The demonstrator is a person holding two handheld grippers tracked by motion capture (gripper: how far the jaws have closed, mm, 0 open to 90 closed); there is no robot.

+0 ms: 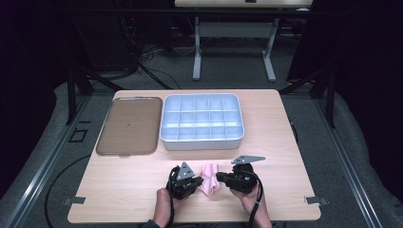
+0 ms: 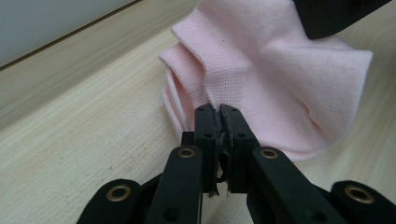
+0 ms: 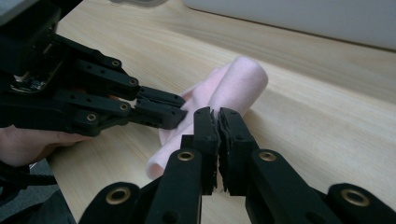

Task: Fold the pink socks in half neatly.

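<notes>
The pink cloth (image 2: 280, 88) is a soft, matt fine-ribbed knit. The table (image 1: 119, 190) looks like pale wood-grain laminate, smooth and faintly sheened. The compartment tray (image 1: 202, 141) seems matt grey-white plastic; the brown lid (image 1: 128, 126) smooth, semi-glossy plastic. Gripper jaws are matt black.

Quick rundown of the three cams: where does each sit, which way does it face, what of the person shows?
High view: fixed above the near edge, looks forward and down on the table, tray lid and compartment box; forearms enter from the bottom.
Left gripper view: rides the left gripper, looks along its shut jaws at the pink cloth.
Right gripper view: rides the right gripper, jaws shut, faces the cloth and the left gripper; a hand shows at left.
Shared: all three show the pink cloth.
</notes>
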